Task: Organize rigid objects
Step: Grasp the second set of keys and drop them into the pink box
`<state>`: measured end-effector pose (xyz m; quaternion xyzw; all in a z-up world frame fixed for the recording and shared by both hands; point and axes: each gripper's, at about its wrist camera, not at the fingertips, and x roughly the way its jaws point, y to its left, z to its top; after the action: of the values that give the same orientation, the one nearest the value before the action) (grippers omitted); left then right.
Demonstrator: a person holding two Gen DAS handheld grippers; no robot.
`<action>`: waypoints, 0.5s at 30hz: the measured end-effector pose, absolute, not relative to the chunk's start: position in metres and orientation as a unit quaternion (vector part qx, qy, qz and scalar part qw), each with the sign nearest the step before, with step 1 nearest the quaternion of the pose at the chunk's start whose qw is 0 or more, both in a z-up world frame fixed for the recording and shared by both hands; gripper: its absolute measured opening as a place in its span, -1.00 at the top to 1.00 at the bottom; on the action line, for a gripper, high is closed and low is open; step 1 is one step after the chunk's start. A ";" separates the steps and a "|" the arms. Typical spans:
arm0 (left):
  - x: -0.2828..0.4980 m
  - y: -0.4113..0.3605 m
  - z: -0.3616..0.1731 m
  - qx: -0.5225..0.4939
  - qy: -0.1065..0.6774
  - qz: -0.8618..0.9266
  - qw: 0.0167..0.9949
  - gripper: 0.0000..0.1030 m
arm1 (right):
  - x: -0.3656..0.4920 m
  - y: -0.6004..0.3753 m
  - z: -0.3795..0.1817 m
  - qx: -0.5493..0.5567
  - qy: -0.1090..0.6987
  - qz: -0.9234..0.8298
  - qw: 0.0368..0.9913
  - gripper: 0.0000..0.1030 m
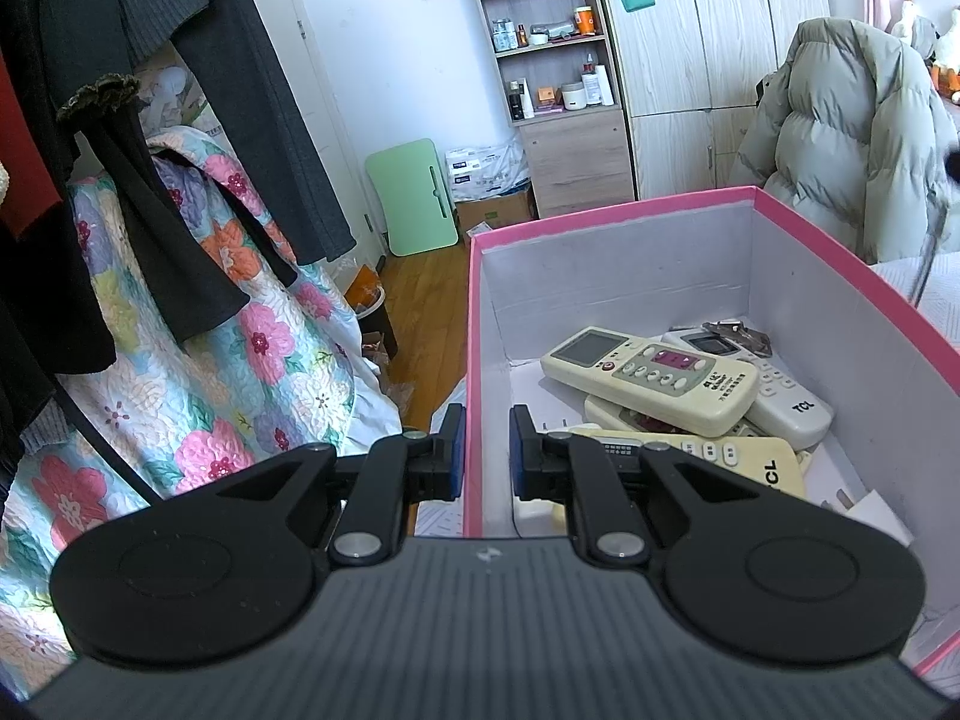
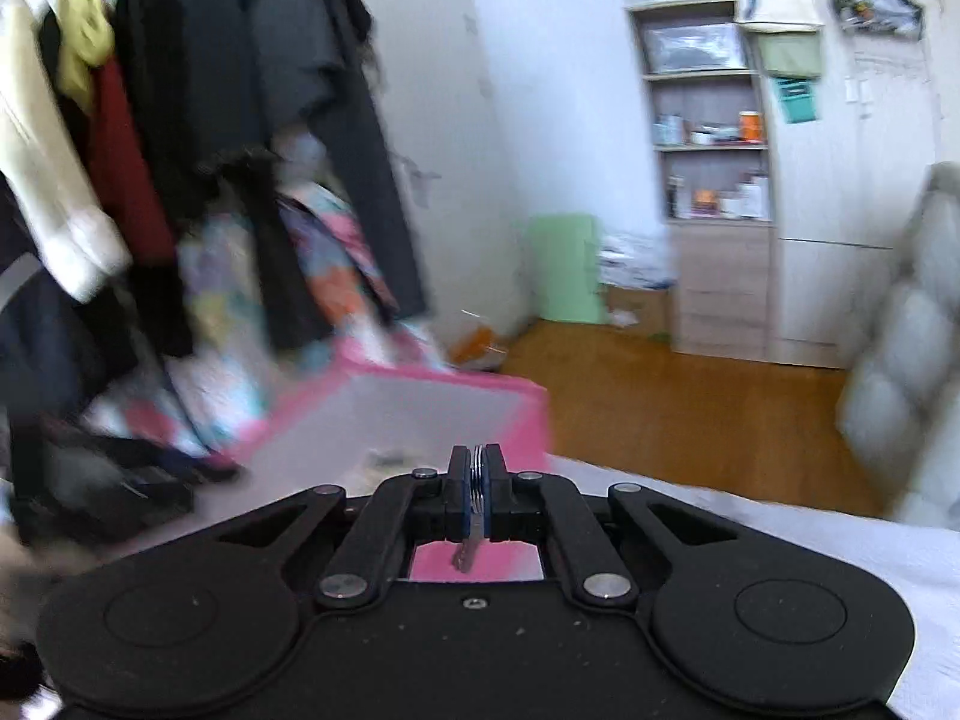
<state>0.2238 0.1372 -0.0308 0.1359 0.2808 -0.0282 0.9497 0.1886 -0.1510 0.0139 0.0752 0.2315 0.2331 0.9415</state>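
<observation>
My right tool (image 2: 478,492) is clamped on a thin metal piece, a key (image 2: 470,546) by the look of it, with its blade hanging down between the pads and a stack of flat rings or discs pinched at the tips. The right wrist view is smeared, so I am in mid-carry, and the pink box (image 2: 420,396) lies just ahead and below. My left tool (image 1: 486,456) stands with its jaws apart and straddles the near-left wall of the pink box (image 1: 474,360), one finger outside and one inside, though I cannot tell whether either touches the card. Inside the box lie several remotes: a cream remote (image 1: 651,372) on top, a white TCL remote (image 1: 780,396) beneath it, and a dark metal bunch (image 1: 735,333) near the far wall. I judge this to be the delivery step. Next I need to bring the key over the open box, lower it clear of the rim, and part the pads so that it drops among the remotes rather than onto the bed (image 2: 780,528).
</observation>
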 end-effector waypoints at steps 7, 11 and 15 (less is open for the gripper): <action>0.225 0.136 -0.033 0.135 0.281 -0.030 0.950 0.75 | 0.199 -0.107 0.037 0.095 0.249 0.318 0.910 0.90; 0.224 0.137 -0.033 0.132 0.281 -0.031 0.950 0.75 | 0.207 -0.079 0.033 0.082 0.276 0.342 0.894 0.90; 0.224 0.138 -0.033 0.132 0.281 -0.031 0.950 0.75 | 0.222 -0.053 0.020 0.067 0.309 0.345 0.884 0.90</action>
<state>0.2235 0.1378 -0.0326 0.1316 0.2813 -0.0313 0.9500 0.2221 -0.0529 0.0205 0.0672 0.3091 0.3450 0.8837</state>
